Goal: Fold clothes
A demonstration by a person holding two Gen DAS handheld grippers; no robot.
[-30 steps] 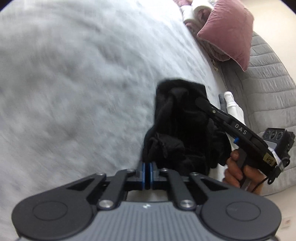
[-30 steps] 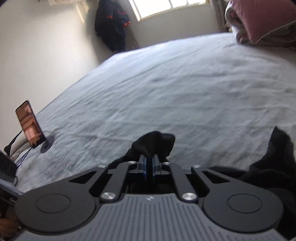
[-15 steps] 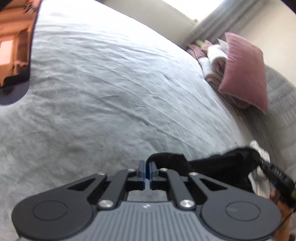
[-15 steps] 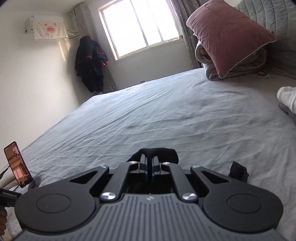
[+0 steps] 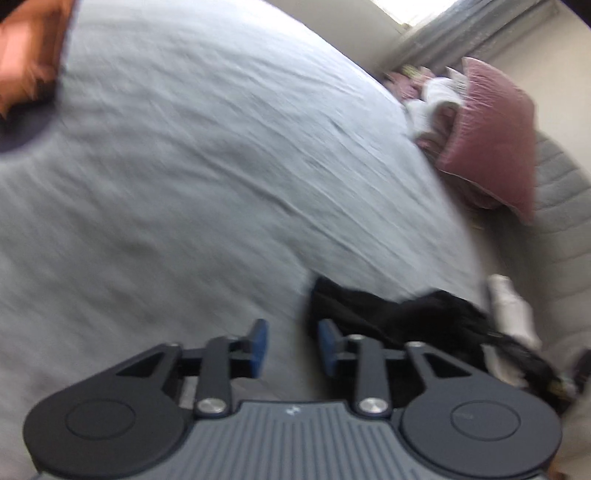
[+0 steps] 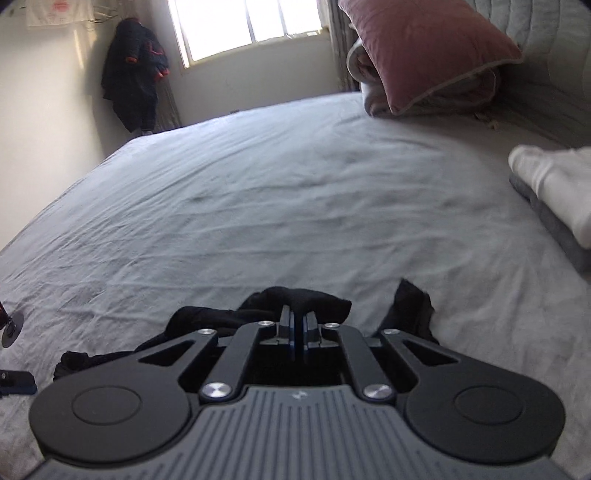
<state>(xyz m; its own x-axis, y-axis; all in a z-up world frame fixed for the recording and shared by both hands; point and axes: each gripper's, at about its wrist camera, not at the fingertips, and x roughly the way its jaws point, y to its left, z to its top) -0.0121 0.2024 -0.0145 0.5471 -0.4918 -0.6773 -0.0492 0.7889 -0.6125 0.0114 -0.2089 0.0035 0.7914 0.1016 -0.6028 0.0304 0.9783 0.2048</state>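
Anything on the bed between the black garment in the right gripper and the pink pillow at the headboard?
No. In the right wrist view, only bare wrinkled grey sheet lies between the black garment and the pink pillow; the white folded clothes sit off to the side.

Bed sheet (image 6: 295, 192): light grey, wrinkled, covers most of both views. Pink pillow (image 6: 424, 48): rests on a rolled grey quilt (image 6: 373, 88) at far end of bed, w/ grey padded headboard (image 6: 554, 66) beside it. Window (image 6: 251, 22): bright, in far wall. Dark jacket (image 6: 133, 74): hangs in room corner, left of window. White folded item (image 6: 554, 181): lies on a grey folded item (image 6: 546, 218), right edge of bed. Orange-brown object (image 5: 26, 55): top-left in left wrist view, blurred; type cannot be told.
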